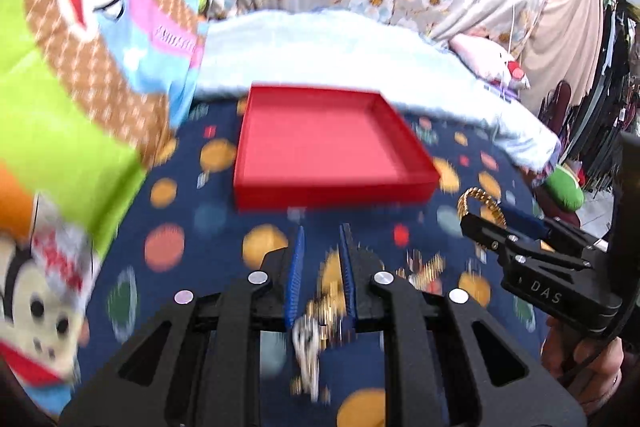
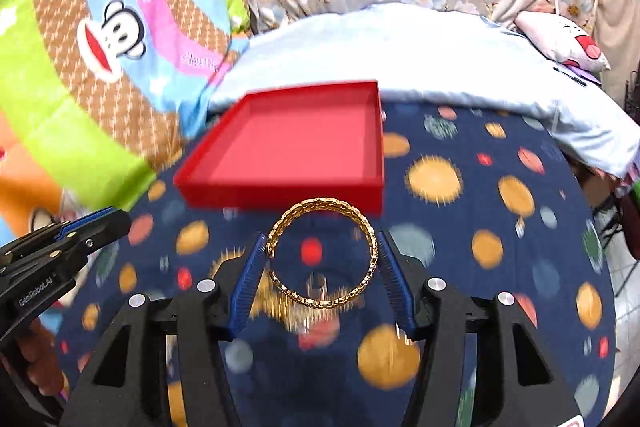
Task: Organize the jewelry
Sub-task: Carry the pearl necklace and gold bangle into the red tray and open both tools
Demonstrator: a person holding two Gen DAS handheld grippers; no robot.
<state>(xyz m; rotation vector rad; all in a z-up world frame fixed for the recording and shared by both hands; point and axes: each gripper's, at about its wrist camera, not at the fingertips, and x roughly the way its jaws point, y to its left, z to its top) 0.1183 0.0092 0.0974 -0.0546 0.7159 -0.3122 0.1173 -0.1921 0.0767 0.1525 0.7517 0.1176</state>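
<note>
Gripping the gold bangle [image 2: 322, 254] across its width, your right gripper [image 2: 322, 281] is half closed on it, while your left gripper [image 1: 322, 275] is pinching a blurred gold-and-silver piece [image 1: 318, 323] in nearly shut jaws. Ahead, the red tray [image 2: 280, 193] is sitting empty on the spotted blanket [image 2: 460, 227]; jolting risks the bangle springing free.

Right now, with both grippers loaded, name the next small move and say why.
Probably carry the right gripper forward over the red tray and let go. Its jaws already clamp the gold bangle clear of the cloth, and the tray sits empty just ahead. The left gripper holds a blurred chain and could follow.
</note>
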